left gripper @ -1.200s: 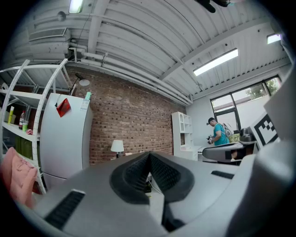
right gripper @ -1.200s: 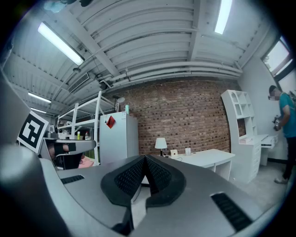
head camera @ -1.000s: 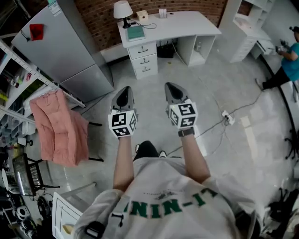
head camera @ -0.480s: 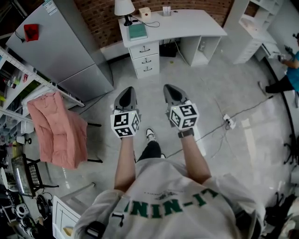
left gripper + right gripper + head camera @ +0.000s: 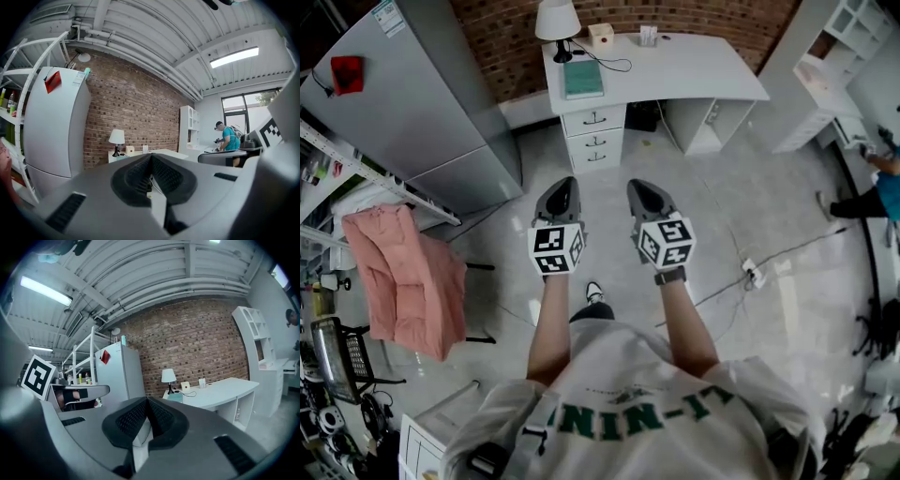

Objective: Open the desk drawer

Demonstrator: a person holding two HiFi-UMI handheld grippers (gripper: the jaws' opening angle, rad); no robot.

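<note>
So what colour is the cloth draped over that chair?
Salmon pink. The cloth shows best in the head view, at the left.

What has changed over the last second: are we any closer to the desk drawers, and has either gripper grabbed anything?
The person has walked toward the desk: it and its drawer stack now sit lower and larger in the head view. Nothing was taken hold of or let go. The left gripper and right gripper stay side by side out front, jaws shut and empty, well short of the desk. The drawers are all still closed.
</note>
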